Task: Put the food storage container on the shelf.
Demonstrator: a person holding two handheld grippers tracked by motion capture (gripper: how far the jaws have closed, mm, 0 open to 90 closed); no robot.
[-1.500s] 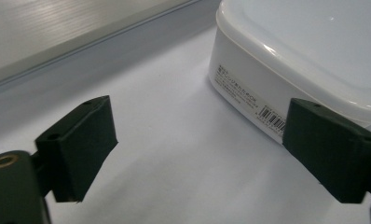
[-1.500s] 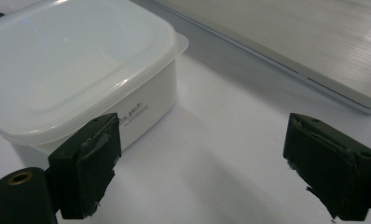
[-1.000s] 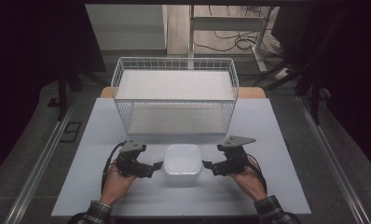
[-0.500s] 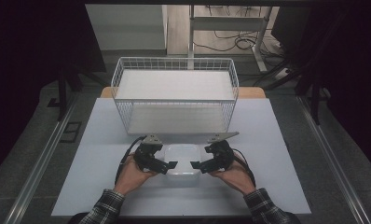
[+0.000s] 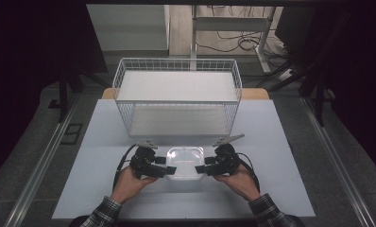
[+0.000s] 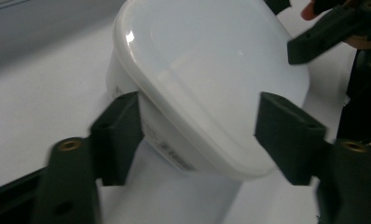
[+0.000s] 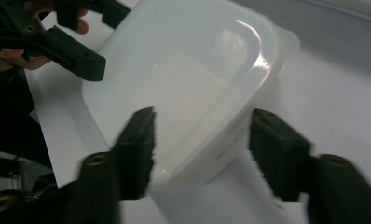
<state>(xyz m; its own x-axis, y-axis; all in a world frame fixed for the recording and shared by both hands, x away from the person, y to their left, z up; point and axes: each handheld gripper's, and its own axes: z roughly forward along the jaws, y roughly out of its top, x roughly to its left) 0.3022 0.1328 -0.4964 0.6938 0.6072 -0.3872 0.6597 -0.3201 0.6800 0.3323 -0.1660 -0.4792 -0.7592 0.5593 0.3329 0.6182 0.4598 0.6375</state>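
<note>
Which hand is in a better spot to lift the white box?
Neither alone: the left tool and right tool, both just closing, straddle opposite ends of the white box. Probably both lift together.

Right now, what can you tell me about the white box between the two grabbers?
The white box is a small cloudy plastic tub with rounded corners and a shiny snap-on lid, which is shut. It sits flat on the pale table, in front of the wire basket. The left gripper and right gripper have just been closing around its two ends.
</note>
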